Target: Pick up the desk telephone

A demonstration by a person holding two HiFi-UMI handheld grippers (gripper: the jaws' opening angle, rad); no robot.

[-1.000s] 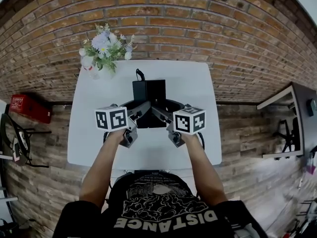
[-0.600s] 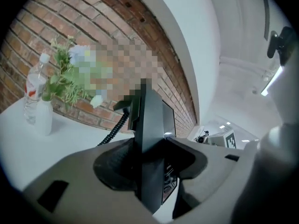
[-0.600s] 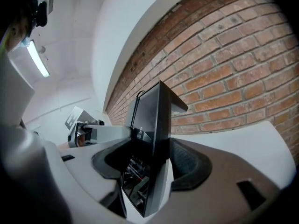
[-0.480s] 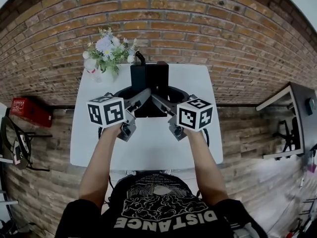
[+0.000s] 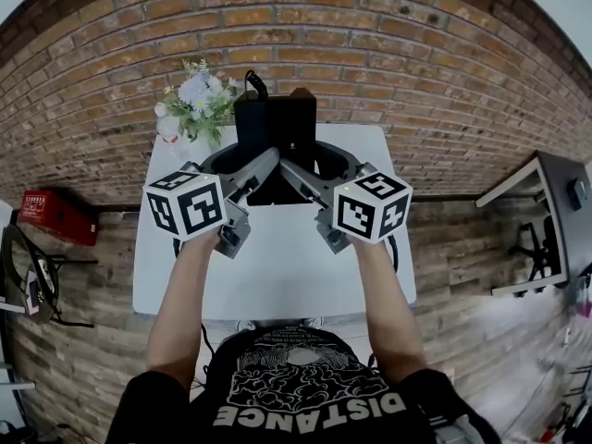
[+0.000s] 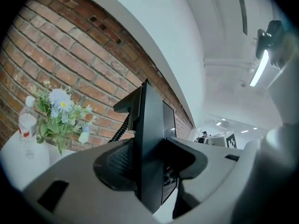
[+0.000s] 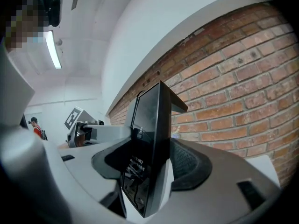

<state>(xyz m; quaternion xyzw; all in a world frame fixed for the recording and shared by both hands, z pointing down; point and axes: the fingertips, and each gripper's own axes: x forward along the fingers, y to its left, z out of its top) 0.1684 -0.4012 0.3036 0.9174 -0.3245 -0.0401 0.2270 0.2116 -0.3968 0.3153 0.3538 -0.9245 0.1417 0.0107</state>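
The black desk telephone hangs above the white table, held from both sides. My left gripper is shut on the telephone's left edge, my right gripper on its right edge. In the left gripper view the telephone stands edge-on between the grey pads of the left gripper, with its coiled cord behind. In the right gripper view the telephone is clamped the same way in the right gripper, its face turned left. The telephone's underside is hidden.
A bunch of flowers stands at the table's far left corner, with a clear bottle beside it. A brick wall runs behind the table. A red box lies on the floor at left, and another desk is at right.
Both grippers have risen together with the telephone between them. The telephone has come up off the table, and both wrists have rolled a little.
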